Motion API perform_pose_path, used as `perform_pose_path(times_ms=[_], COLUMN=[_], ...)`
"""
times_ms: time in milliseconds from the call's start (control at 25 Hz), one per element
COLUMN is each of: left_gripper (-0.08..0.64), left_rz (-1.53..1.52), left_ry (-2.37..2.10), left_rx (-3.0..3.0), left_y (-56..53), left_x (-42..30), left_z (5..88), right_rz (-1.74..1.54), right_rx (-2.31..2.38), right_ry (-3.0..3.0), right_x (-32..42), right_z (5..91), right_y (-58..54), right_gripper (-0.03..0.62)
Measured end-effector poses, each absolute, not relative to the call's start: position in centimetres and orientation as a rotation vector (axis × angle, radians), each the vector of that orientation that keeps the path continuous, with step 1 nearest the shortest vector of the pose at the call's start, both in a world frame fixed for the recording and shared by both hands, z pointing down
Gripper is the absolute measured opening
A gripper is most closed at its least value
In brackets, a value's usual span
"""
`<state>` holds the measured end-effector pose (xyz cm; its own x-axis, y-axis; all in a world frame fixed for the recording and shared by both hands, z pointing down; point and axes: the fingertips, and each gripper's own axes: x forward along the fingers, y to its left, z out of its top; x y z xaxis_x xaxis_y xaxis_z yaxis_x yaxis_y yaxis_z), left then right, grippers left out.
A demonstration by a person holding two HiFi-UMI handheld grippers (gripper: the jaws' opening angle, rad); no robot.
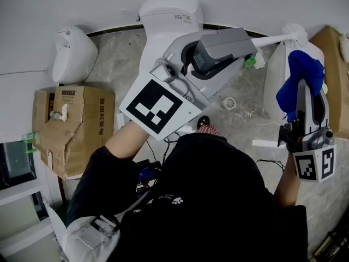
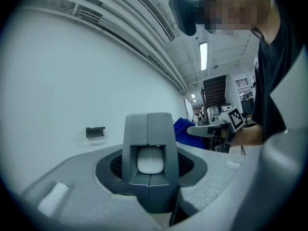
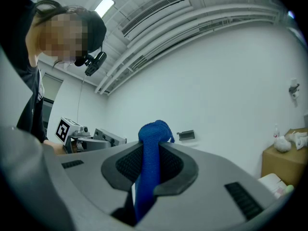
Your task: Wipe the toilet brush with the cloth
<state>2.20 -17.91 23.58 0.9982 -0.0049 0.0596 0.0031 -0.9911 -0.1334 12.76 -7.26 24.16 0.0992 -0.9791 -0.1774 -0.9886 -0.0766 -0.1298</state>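
Both claws loaded: brush in the left, cloth in the right

The left claw (image 2: 150,148) is clamped on the handle end of the white toilet brush (image 1: 274,37), whose shaft runs nearly level above the toilet (image 1: 168,12), bristle head pointing right. Just below that head, the right claw (image 3: 147,152) pinches the blue cloth (image 1: 299,74), which stands up from it. A small white item sits on the cardboard box (image 1: 76,132) at the left.

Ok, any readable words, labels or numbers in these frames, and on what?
Nothing can be read clearly.
Label on the cardboard box: print too small to read.
Sticker on the toilet: too small to read.
Marker cubes: black-and-white square patterns only, no words.
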Motion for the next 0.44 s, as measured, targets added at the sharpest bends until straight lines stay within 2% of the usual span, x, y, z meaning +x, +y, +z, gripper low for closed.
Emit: perform_pose_path(times_ms=[440], left_gripper=[0.17], left_rz=[-0.113], left_ry=[-0.001], left_rx=[-3.029], left_y=[-18.26], left_x=[2.28], left_z=[24.46], right_rz=[0.057], right_rx=[-2.184], right_ry=[1.939], right_x=[13.21], right_z=[24.39], right_y=[-7.17], right_gripper=[0.066])
